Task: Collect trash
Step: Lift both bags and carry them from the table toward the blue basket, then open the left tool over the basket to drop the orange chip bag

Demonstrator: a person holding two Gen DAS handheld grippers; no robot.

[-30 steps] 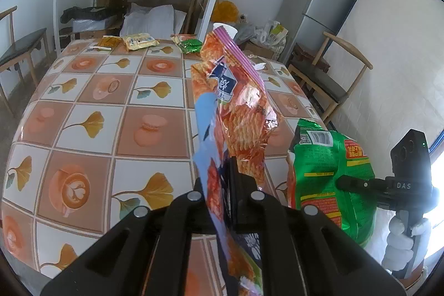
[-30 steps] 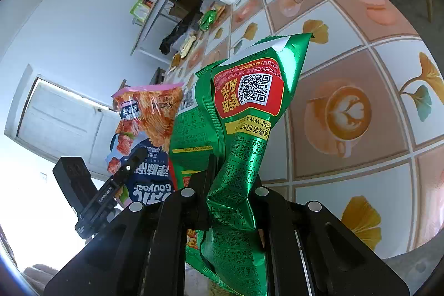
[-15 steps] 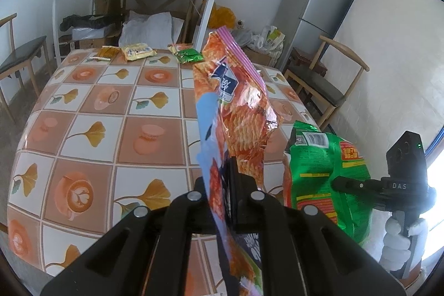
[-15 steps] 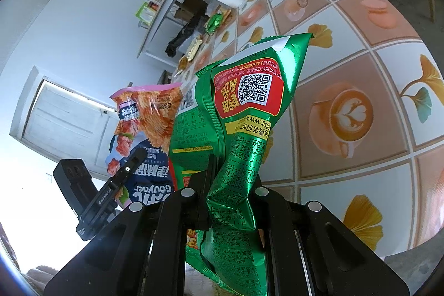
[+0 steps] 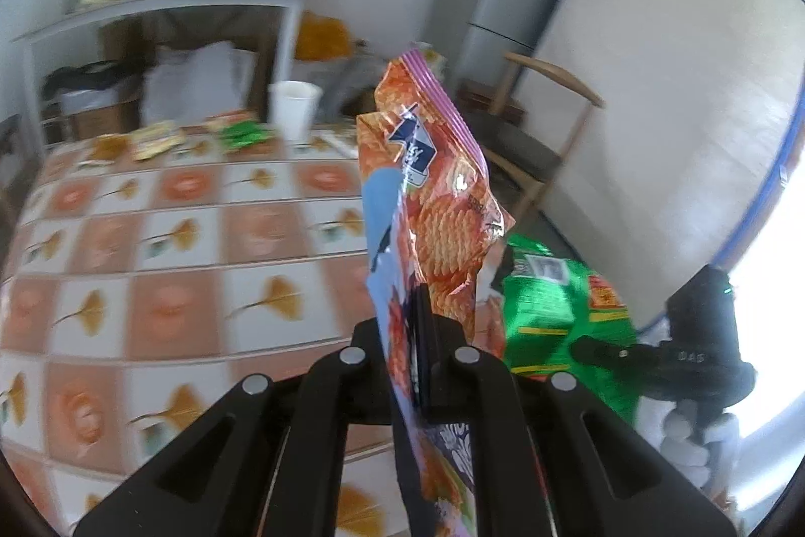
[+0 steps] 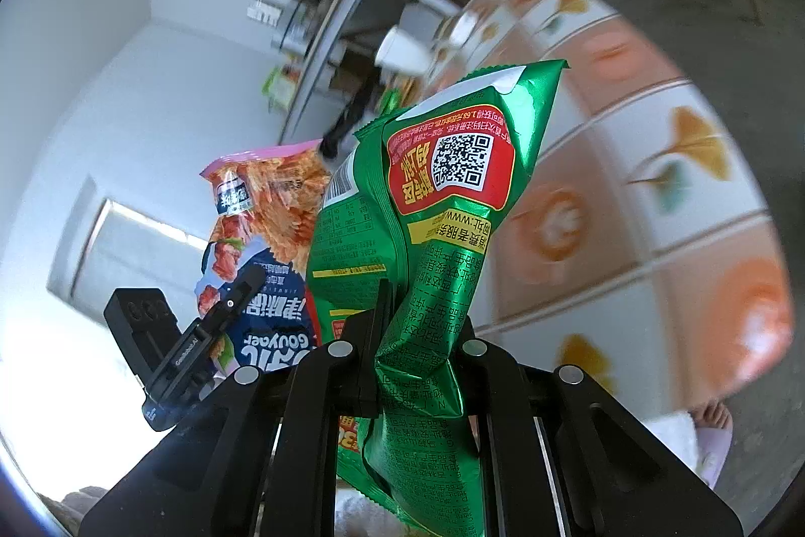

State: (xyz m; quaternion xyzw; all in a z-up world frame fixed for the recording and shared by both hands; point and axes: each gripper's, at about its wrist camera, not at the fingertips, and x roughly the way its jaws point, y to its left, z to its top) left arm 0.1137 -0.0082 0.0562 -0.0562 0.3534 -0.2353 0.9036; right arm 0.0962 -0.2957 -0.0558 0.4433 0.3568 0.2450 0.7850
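Your jaws were clenched on both sides, each on a wrapper. The left gripper [image 5: 420, 335] pinched the orange snack bag [image 5: 443, 205] low down, so that the bag stood upright above the fingers, its pink sealed strip uppermost and a blue panel down its left face; the lower part of the bag hung below the fingers toward the camera. The right gripper [image 6: 417, 335] pinched the green snack bag [image 6: 443, 235] at a crumpled waist, with the red label and its square code facing the right wrist camera and the torn top edge pointing up.

You held both bags off the desk [image 5: 151, 245], above its near right corner, just beside each other but not visibly touching. From the left wrist the green bag showed to the right of the orange one, with your white-gloved hand [image 5: 694, 436] under the right gripper's black body. From the right wrist the orange bag showed to the left, behind the green one.

Other trash lay along the desk's far edge: a white paper cup [image 5: 294, 109] standing upright, a green wrapper [image 5: 244, 133] just beside it, and a yellow wrapper [image 5: 153, 139] further left. A wooden chair [image 5: 533, 144] stood off the desk's right edge. Both views were blurred.
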